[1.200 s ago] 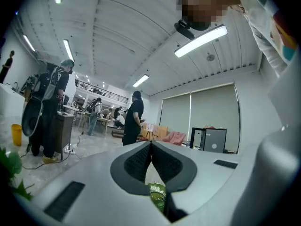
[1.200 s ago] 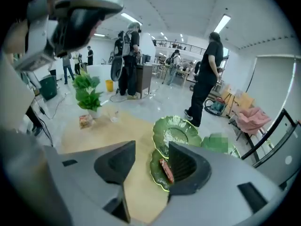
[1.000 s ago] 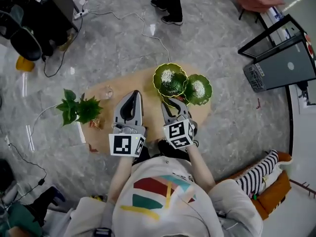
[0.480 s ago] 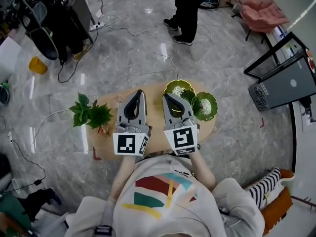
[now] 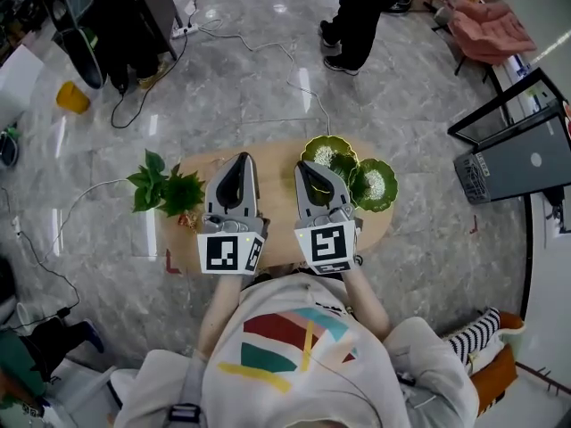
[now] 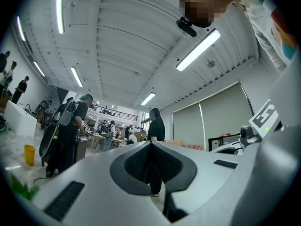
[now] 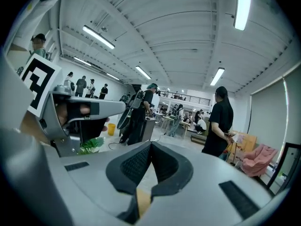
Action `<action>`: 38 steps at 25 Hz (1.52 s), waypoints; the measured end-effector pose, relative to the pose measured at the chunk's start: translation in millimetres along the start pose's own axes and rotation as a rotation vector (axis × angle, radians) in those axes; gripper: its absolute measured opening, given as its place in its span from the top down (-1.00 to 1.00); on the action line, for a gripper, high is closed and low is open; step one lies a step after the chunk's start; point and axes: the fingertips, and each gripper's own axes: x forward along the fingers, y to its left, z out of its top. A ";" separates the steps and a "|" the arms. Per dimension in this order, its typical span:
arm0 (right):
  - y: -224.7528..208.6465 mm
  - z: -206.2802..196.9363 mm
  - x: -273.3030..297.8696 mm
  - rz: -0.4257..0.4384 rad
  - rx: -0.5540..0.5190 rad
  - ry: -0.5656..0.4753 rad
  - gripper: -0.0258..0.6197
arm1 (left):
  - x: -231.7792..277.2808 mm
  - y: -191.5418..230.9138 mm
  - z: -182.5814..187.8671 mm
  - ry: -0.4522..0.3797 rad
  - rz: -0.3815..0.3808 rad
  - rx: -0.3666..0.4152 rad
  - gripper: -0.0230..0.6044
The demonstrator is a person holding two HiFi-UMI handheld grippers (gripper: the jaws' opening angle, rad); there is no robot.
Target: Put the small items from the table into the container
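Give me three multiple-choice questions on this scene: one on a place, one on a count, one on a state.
1. In the head view, at which end of the table is the plant?
A. left
B. right
C. neither, it is in the middle

2. How many green dishes are on the table?
A. one
B. two
C. four

3. Right gripper: how do its jaws stand?
A. wide apart
B. shut, empty
C. clamped on a dish

Answers: 1 A, its leaves spread over the left end. 2 B, two lie side by side at the right. 3 B, the tips meet with nothing between them.

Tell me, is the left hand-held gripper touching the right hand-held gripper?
Apart. The head view shows the light oval wooden table between the left hand-held gripper and the right hand-held gripper.
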 end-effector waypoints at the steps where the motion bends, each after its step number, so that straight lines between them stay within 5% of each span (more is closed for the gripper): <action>1: 2.5 0.7 -0.4 0.011 0.008 -0.005 0.88 | -2.4 0.4 -0.7 0.001 0.003 -0.002 0.90; 8: 25.8 6.3 3.8 0.123 0.099 -0.028 0.88 | -26.9 19.4 -2.5 -0.005 0.068 -0.022 0.90; 11: 53.9 9.8 12.7 0.281 0.210 -0.025 0.86 | -43.8 38.4 -0.2 -0.009 0.128 -0.022 0.90; 13: 78.8 13.6 21.6 0.403 0.295 -0.035 0.68 | -61.3 56.6 -1.1 -0.009 0.195 -0.021 0.90; 15: 106.9 12.7 33.4 0.497 0.315 -0.020 0.26 | -84.9 80.1 -5.6 -0.007 0.285 -0.031 0.90; 20: 198.2 -12.3 64.7 0.727 0.240 0.092 0.16 | -159.5 146.5 -30.6 0.021 0.527 -0.045 0.90; 24: 282.5 -69.6 85.9 0.904 0.165 0.208 0.16 | -228.6 186.5 -72.9 0.082 0.688 -0.036 0.90; 28: 375.5 -170.9 116.9 1.030 0.133 0.344 0.16 | -299.0 227.8 -128.8 0.139 0.838 -0.029 0.90; 33: 444.9 -298.7 171.2 0.975 0.019 0.473 0.15 | -333.5 254.9 -201.4 0.159 0.910 -0.045 0.90; 38: 479.0 -358.4 201.6 0.917 -0.001 0.538 0.06 | -346.2 256.1 -245.0 0.170 0.922 -0.083 0.90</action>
